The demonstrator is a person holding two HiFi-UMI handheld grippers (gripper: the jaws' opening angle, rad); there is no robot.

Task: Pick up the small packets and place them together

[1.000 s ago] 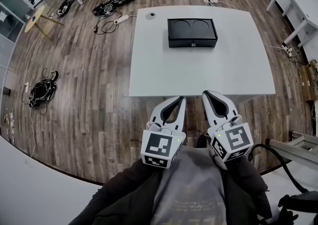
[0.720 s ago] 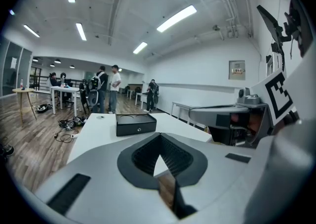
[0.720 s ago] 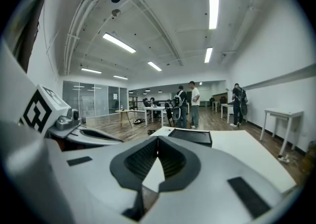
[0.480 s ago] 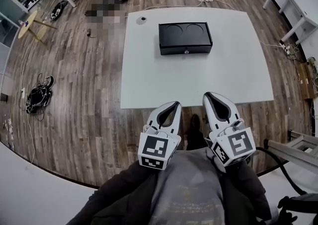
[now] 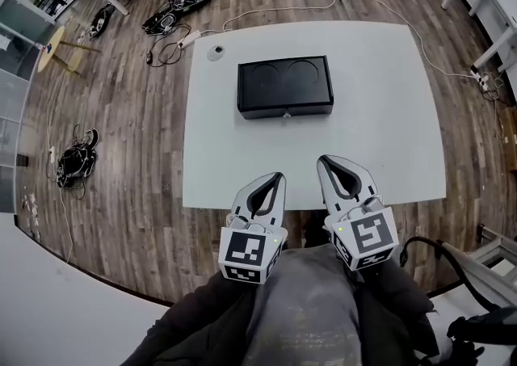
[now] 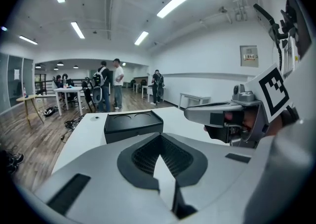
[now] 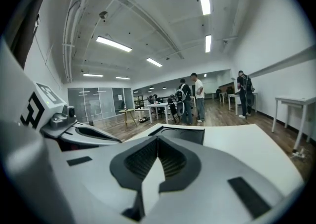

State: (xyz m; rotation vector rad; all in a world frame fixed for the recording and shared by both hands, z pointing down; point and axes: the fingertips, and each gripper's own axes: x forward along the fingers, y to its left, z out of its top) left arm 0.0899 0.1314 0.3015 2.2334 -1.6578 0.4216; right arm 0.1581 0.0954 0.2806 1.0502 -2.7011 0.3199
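- the left gripper (image 5: 273,180) is hovering at the near edge of the bench (image 5: 388,114), jaws pressed together, gripping nothing.
- the black box (image 5: 284,86) is sitting mid-bench, apparently closed; no small packets are showing in any view, so they are probably lying inside.
- the right gripper (image 5: 326,162) is hovering just beside the left, jaws likewise pressed together and empty.
- both grippers are needing their jaws spread before reaching the box.

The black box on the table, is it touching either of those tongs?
Apart. The head view shows a stretch of bare table between the black box and the left tongs and right tongs, both near the table's front edge.
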